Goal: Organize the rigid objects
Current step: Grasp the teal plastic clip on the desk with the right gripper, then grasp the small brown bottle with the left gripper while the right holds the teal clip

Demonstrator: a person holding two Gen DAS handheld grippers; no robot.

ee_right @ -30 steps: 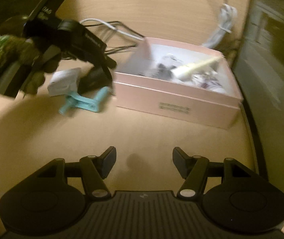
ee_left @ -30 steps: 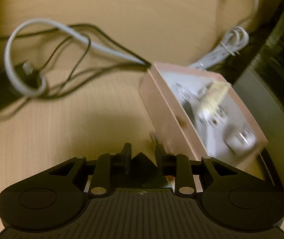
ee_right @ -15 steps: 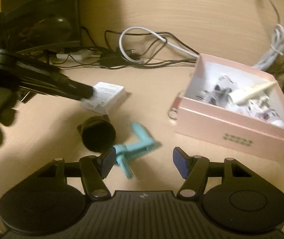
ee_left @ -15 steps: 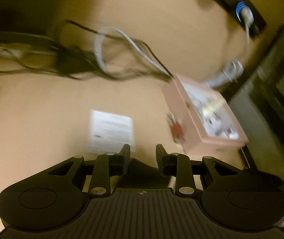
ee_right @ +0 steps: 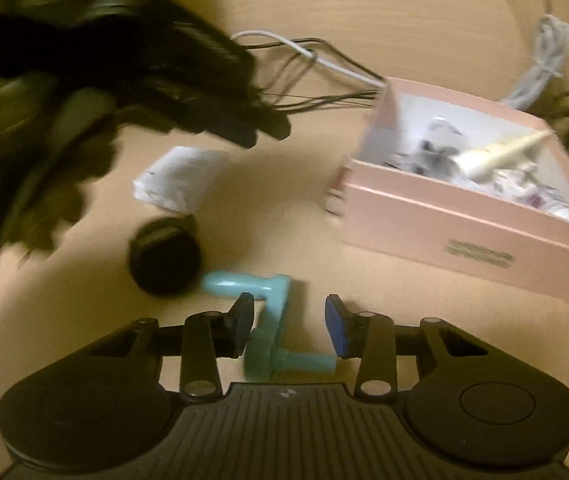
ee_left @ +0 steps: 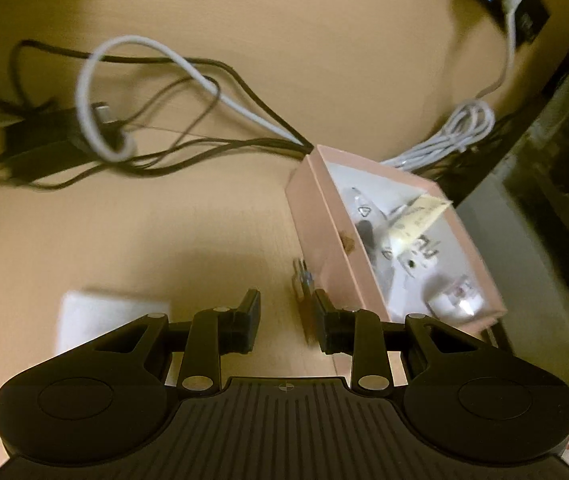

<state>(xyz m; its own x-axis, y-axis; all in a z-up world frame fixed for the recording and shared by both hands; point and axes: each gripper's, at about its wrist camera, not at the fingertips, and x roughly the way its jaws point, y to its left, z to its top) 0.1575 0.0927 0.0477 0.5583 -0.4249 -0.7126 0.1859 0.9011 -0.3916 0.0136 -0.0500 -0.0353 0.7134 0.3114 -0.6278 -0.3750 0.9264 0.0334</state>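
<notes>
- Your open pink cardboard box (ee_right: 444, 216) on the right already holds several small items.
- Left on the table: teal plastic crank handle (ee_right: 274, 320), round black cap (ee_right: 164, 256), white carton (ee_right: 180, 178).
- Your right gripper (ee_right: 288, 328) has just been closing, jaws astride the teal handle, not yet pinching.
- Your left gripper (ee_left: 286, 320) hovers narrow and empty.

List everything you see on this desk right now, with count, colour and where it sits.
Box: one, pink, open, right side of the desk, holding small white and cream items.
Crank-shaped piece: one, light blue, on the desk between the right tool's fingers, not clamped.
Round cap: one, black, left of the blue piece.
Small carton: one, white, beyond the cap.
Small reddish item: one, beside the box's left wall; too blurred to identify.
Cables: several, black and white, tangled behind the box.
Coiled cord: one, white, behind the box.
Desk: one, light wood.
Left tool: black, nothing between its fingers.
Right tool: black, jaws just closing.
</notes>
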